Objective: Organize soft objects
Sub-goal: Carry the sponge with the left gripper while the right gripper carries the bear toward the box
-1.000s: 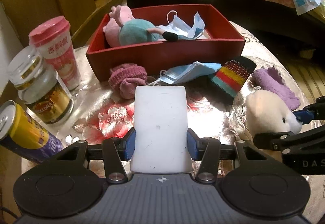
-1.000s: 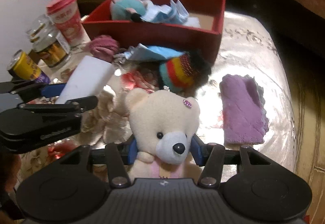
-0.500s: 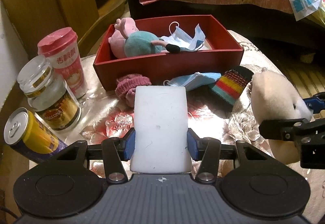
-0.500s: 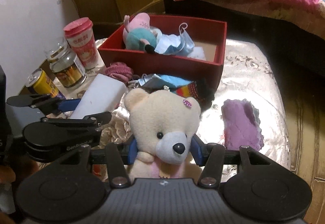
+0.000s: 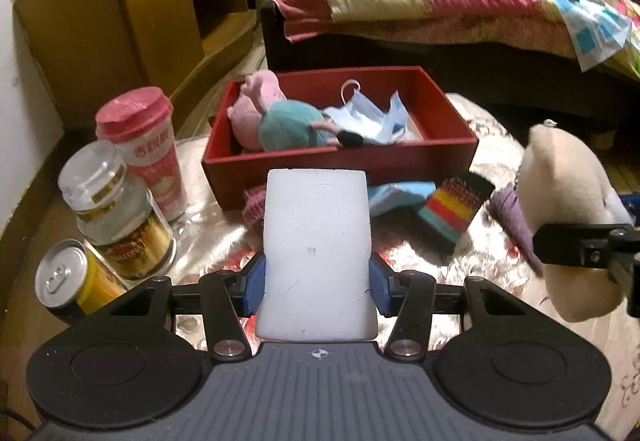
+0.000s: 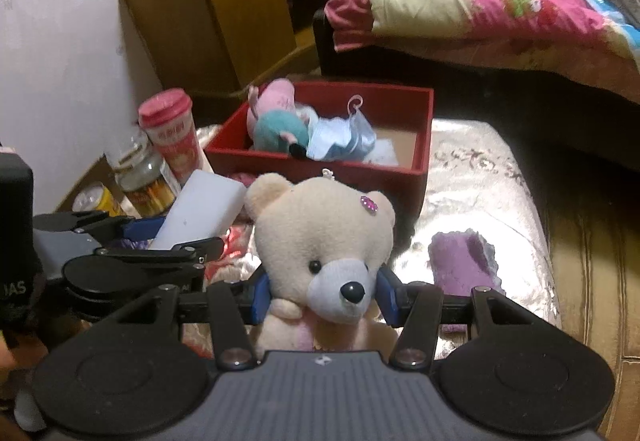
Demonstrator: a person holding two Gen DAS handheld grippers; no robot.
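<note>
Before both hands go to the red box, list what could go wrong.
1. The teddy bear and white sponge are both bulky; the left gripper and right gripper may collide over the red box.
2. The pig plush and face mask already fill the box's left half.

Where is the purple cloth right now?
In the right wrist view the purple cloth lies on the table, right of the teddy bear and in front of the red box.
</note>
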